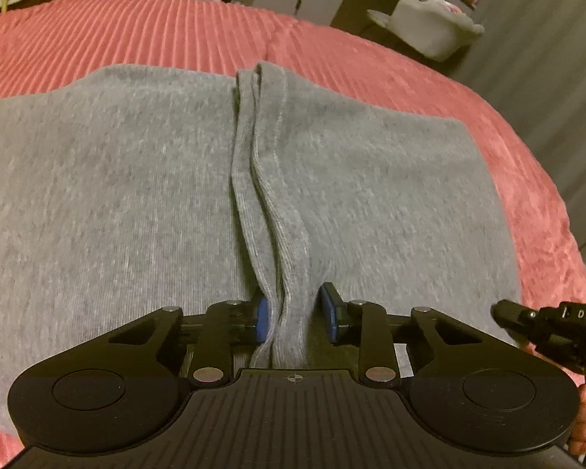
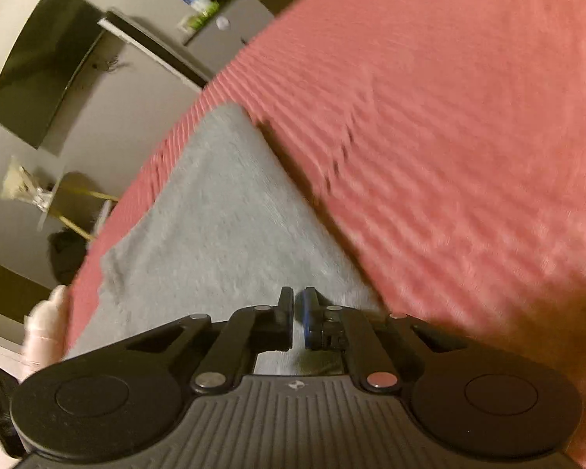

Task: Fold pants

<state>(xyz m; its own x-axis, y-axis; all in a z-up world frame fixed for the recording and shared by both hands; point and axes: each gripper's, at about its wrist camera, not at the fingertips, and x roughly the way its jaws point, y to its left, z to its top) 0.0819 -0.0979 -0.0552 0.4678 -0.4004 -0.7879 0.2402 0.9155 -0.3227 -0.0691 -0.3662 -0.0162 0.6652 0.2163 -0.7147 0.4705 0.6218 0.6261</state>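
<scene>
Pants (image 1: 117, 179) on bed (image 1: 175, 27), partly folded; final fold remains. Left gripper (image 1: 293, 312) fingers spread around hem edges; right gripper (image 2: 297, 320) fingers nearly together, empty.

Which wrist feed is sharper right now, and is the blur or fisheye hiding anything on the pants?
Left wrist view: sharp, warm dim light; knit and stacked edges of the gray pants read clearly between the left gripper fingers, only bowed by fisheye. Right wrist view: motion-smeared, so the red bedspread ribs streak and the right gripper contact is unclear.
</scene>
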